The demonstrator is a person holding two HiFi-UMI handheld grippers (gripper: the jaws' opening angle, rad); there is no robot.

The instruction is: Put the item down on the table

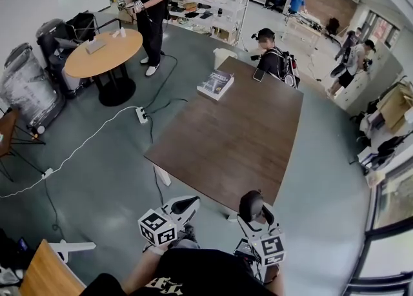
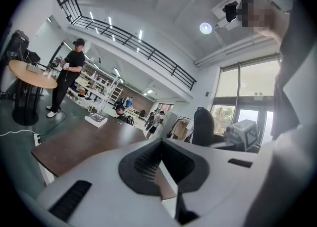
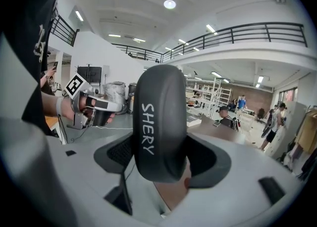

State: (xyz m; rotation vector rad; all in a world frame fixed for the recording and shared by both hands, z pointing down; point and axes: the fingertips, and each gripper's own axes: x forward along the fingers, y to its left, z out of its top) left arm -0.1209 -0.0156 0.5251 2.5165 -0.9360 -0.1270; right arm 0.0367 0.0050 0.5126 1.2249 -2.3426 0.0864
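Right gripper view shows the right gripper (image 3: 161,156) clamped on a dark rounded item (image 3: 159,117) that stands upright between its jaws, with white lettering "SHERY" down its face. Head view shows only a dark lump there, by the brown table's (image 1: 226,133) near edge. The left gripper (image 2: 161,144) has its jaws drawn together on nothing, and the item rises beyond them to their right.
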